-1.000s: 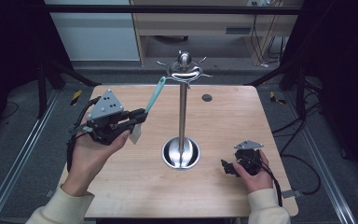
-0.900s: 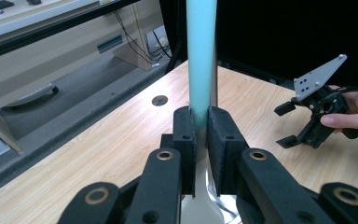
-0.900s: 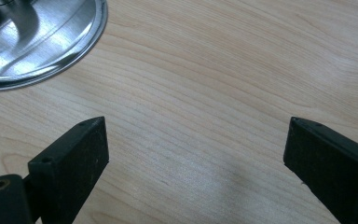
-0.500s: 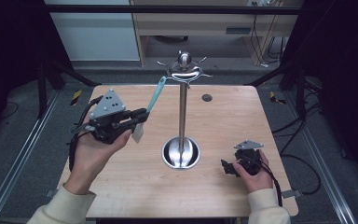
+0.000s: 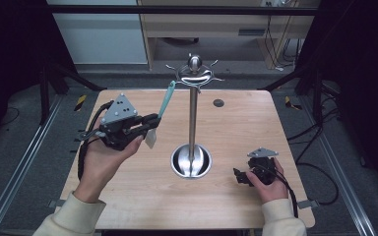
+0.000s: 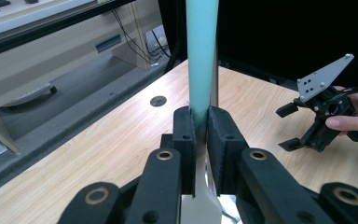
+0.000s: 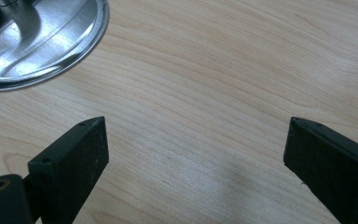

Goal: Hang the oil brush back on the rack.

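While our left tool [image 6: 201, 140] pinched the teal spatula [image 6: 201, 56], the right tool [image 7: 196, 154] stayed spread.
Only overhead did we see the stand's hooks [image 5: 195, 74].

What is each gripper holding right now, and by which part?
The left gripper is shut on a teal-handled spatula, clamped low on the handle just above its pale blade. The right gripper is open over the table, holding nothing.
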Demonstrator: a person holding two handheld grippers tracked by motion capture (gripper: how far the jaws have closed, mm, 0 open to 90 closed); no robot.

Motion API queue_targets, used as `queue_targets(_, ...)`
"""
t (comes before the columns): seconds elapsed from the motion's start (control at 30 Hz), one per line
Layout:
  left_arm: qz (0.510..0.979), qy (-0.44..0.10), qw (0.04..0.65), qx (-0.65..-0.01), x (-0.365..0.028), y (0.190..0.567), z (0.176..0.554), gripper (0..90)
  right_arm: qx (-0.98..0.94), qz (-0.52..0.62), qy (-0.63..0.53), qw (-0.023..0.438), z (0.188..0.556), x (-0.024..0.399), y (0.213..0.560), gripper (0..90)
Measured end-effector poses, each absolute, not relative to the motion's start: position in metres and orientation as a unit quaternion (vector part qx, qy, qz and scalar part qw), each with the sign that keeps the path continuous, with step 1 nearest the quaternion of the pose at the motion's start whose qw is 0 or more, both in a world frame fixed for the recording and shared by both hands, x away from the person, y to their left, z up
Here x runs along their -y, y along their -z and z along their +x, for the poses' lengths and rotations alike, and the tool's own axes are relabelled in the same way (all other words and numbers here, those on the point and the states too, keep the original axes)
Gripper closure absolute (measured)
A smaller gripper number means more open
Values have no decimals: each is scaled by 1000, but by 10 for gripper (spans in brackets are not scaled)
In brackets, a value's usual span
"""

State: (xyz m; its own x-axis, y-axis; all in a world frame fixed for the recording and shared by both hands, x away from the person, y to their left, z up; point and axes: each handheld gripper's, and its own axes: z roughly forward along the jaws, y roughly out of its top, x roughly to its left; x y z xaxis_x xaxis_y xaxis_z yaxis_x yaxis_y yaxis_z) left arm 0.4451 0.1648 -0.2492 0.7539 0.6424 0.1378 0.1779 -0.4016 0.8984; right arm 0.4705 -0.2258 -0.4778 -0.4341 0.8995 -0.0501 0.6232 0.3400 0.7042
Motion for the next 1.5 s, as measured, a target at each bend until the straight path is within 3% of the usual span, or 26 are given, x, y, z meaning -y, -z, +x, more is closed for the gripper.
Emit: queue_targets(1.5,793,-224,501,-266,-156,259,460,811,-789,482,-311,221,470,226,478,72)
